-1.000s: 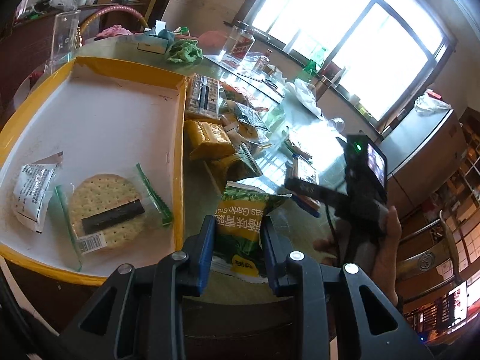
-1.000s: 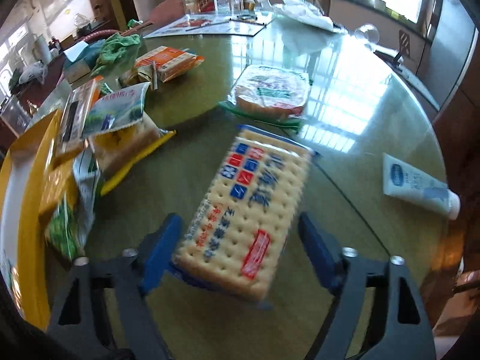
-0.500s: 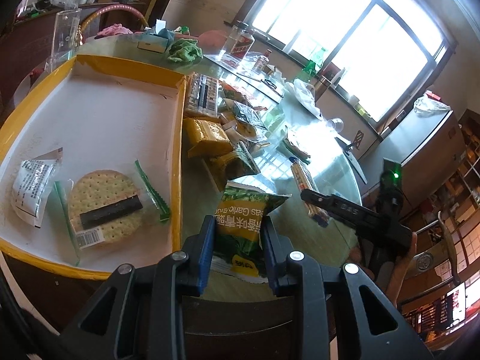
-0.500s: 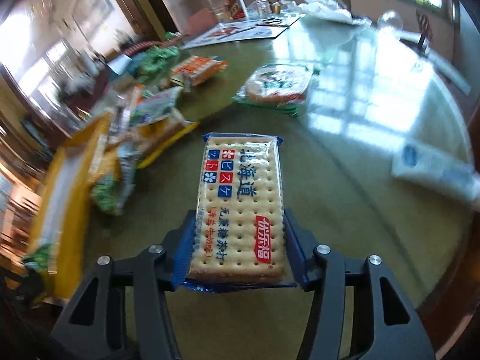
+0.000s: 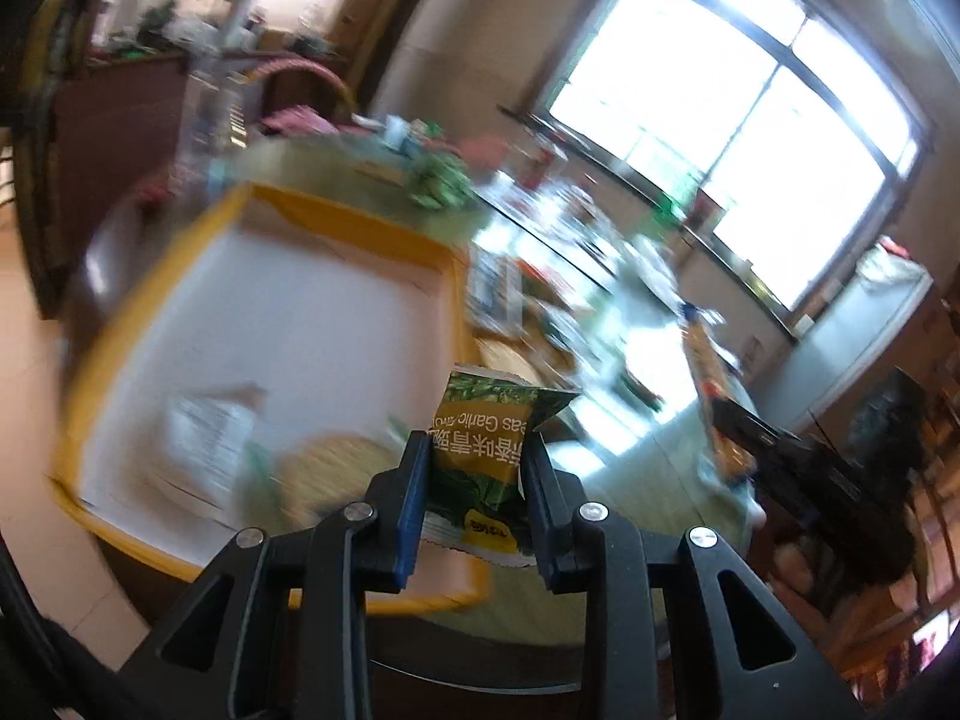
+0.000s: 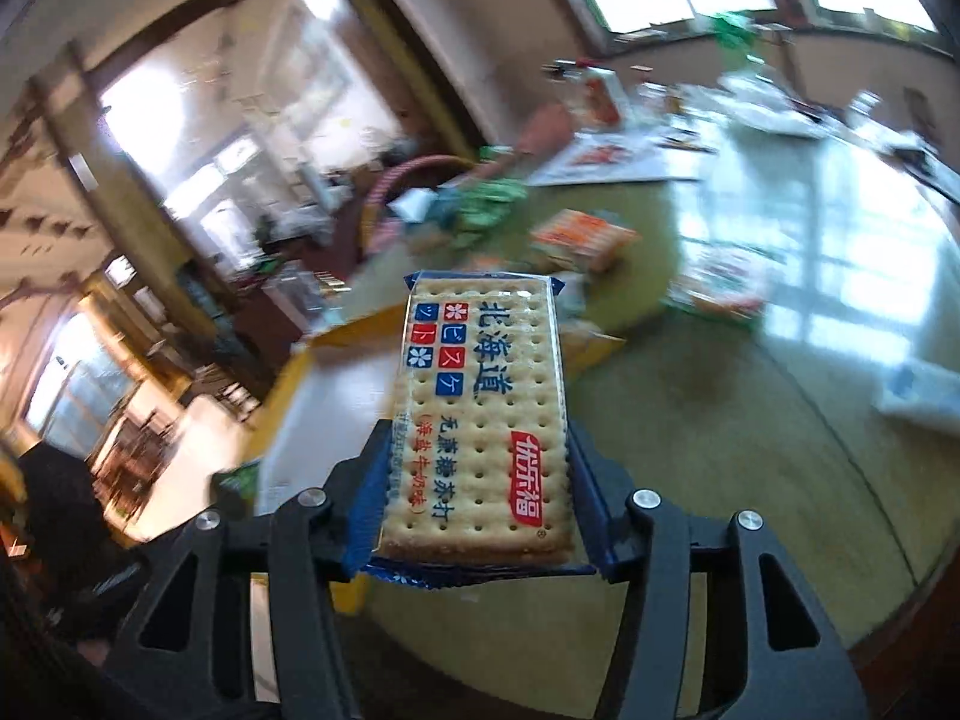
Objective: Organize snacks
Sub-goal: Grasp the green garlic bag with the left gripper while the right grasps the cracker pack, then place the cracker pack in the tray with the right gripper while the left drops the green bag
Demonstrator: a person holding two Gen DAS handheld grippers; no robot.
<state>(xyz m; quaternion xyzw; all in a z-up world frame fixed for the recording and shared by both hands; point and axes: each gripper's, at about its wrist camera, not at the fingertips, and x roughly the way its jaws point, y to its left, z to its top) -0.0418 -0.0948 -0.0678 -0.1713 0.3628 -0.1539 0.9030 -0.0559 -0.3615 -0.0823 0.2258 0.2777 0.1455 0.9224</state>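
Snacks are riding in both grippers, clear of the table [image 6: 750,420].
Left gripper [image 5: 477,474] is pinching the green pea bag [image 5: 486,450], right gripper [image 6: 477,492] is clamping the cracker pack [image 6: 480,408] by its edges, probably heading for the yellow tray [image 5: 336,222].

Left gripper [image 5: 474,468] clamped on a green snack bag [image 5: 489,438], above a yellow tray's near right corner.

The blue pads press both sides of the bag, which stands upright with upside-down print. The view is motion-blurred. Left of the bag lies the tray [image 5: 348,228], white inside, holding a white packet [image 5: 207,438] and a round cracker [image 5: 342,468] near its front. Right of the tray, a glossy table [image 5: 630,480] carries blurred snack packs running far toward a bright window [image 5: 720,114]. At right, near, the right gripper [image 5: 720,420] grips a cracker pack [image 5: 702,354].
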